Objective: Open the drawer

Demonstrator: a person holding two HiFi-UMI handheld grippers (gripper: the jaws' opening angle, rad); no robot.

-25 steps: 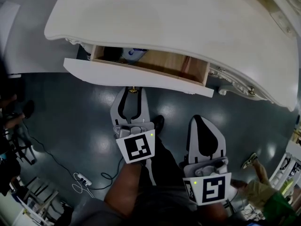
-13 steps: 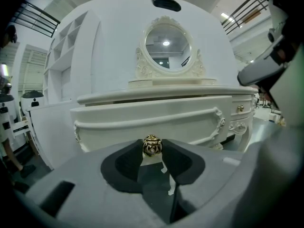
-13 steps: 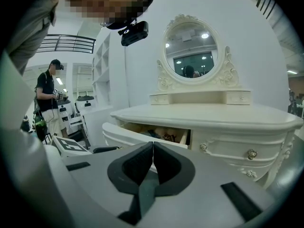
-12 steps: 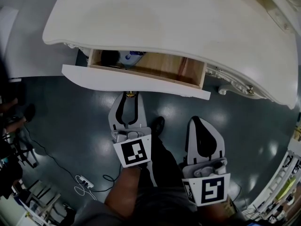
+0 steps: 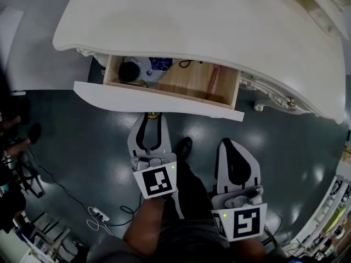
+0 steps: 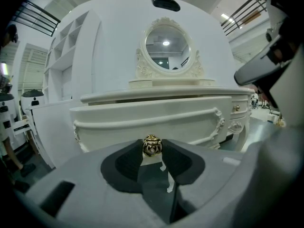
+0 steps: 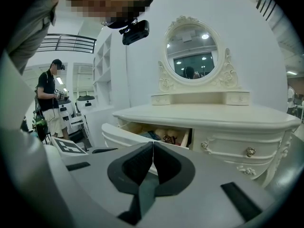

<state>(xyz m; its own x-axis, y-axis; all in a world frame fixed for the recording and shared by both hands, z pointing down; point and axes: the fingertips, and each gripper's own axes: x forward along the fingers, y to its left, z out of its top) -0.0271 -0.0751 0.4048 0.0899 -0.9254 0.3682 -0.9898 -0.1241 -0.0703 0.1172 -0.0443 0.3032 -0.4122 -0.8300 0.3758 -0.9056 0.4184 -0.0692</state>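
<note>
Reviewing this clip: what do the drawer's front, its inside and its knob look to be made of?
Drawer front: cream-painted, probably wood underneath; smooth with a soft sheen. Inside of the drawer: bare light wood, with tan colour and grain showing. Knob: shiny gold-coloured metal, perhaps brass or plated, with an openwork pattern.

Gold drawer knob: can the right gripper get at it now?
Probably not: the left gripper has just closed its jaws on the gold knob, covering both sides; the right gripper hangs back, shut.
</note>
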